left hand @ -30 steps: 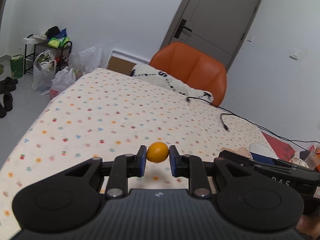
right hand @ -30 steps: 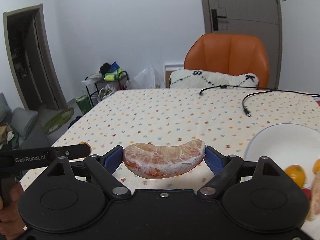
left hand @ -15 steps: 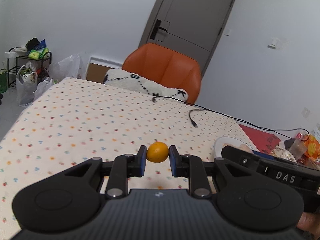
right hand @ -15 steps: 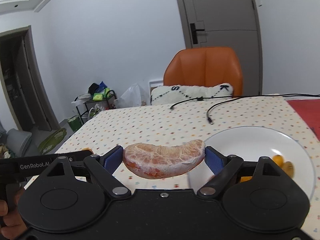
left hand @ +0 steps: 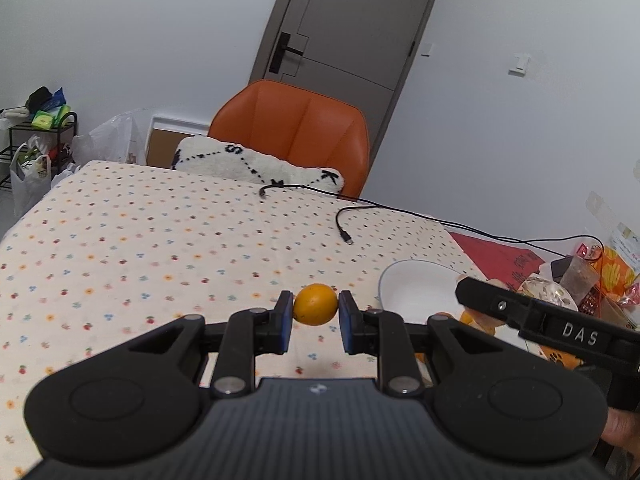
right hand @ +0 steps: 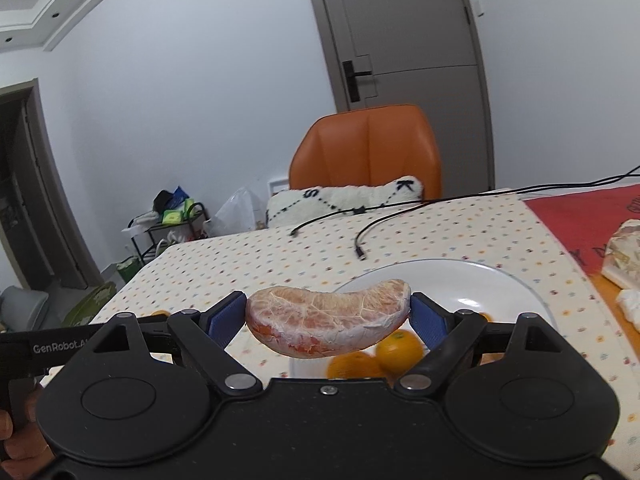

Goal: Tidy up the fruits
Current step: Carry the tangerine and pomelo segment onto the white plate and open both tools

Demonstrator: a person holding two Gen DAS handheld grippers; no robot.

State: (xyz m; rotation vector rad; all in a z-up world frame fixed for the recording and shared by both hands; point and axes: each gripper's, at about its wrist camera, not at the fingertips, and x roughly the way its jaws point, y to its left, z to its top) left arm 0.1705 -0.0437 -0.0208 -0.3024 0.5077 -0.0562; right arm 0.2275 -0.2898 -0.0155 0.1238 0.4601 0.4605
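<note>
My left gripper (left hand: 315, 312) is shut on a small orange fruit (left hand: 315, 304), held above the dotted tablecloth just left of a white plate (left hand: 416, 284). My right gripper (right hand: 328, 318) is shut on a large peeled pomelo segment (right hand: 328, 318), pinched end to end over the near rim of the white plate (right hand: 440, 280). Two small oranges (right hand: 376, 356) lie on that plate under the segment. The right tool's black body (left hand: 560, 332) crosses the plate's right side in the left wrist view.
An orange chair (left hand: 296, 128) with a white fluffy cushion (left hand: 256, 164) stands at the table's far edge. Black cables (left hand: 348, 220) trail over the cloth. A red mat (right hand: 592, 216) and wrapped snacks (left hand: 592, 280) crowd the right. A shelf and bags (left hand: 36, 148) stand far left.
Both grippers have swung right toward the plate, each still holding its fruit. The plate now lies directly under the pomelo segment, with the oranges on it close below.
</note>
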